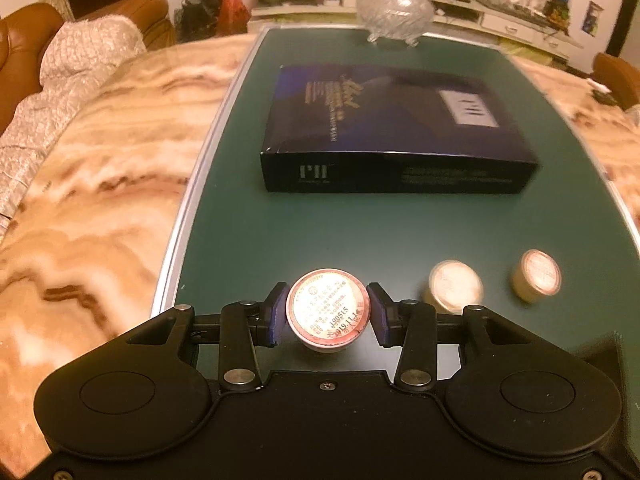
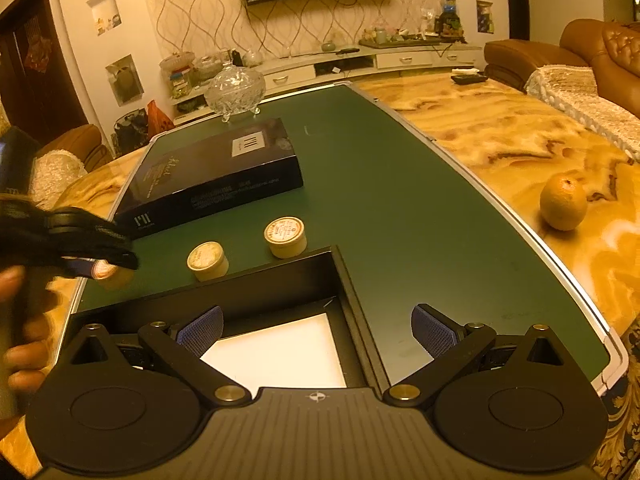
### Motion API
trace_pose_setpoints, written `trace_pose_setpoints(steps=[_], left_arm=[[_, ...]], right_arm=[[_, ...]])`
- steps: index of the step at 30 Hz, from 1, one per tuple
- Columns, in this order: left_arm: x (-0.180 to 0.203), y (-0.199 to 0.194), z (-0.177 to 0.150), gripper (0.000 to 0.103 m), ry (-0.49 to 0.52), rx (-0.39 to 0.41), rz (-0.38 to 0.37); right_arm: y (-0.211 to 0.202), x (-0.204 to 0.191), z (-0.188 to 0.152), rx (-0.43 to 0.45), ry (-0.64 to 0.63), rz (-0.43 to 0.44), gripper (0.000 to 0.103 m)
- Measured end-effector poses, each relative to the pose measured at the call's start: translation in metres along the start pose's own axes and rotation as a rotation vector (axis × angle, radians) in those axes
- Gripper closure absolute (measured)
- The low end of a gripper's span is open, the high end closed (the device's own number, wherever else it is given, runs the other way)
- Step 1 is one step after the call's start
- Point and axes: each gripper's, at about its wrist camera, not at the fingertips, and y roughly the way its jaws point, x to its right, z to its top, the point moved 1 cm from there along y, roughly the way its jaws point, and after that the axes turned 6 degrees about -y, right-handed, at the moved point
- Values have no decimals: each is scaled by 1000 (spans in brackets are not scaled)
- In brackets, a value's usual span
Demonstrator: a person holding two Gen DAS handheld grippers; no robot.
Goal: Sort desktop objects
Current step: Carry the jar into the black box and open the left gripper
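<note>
The left gripper (image 1: 327,312) pinches one round tin (image 1: 327,311); the right gripper (image 2: 318,330) hangs spread and empty. Two tins (image 2: 207,260) remain near the worktop's (image 2: 400,208) front edge, and the open box (image 2: 344,276) looks empty, so sorting has barely begun.

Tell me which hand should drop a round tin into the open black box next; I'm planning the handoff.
Left, probably. The left tongs are already shut on a round tin, near the open black box. The right tongs hang open and hold nothing over that box, with two more tins on the green mat.
</note>
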Motion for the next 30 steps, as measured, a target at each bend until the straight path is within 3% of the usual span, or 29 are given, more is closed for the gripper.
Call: trace_pose_setpoints(steps=[4,9,13,17,30], left_arm=[[5,-40,-24,62,34,-3,-7],[9,-60,-63,62,57,-41,-11],[9,-53,-87,62,49,-90,-13],[9,-39,-102,62,57,-112,31],[7,-21,-113,62,82,-109,78]], right_arm=[[-1,4,-1,1,15,-17,0],[-4,10,-3,4,38,-36,0],[-8,18,-4,9,68,-45,0],[-9,23,-6,6,87,-38,0],[-8,21,-6,-5,76,-26,0]])
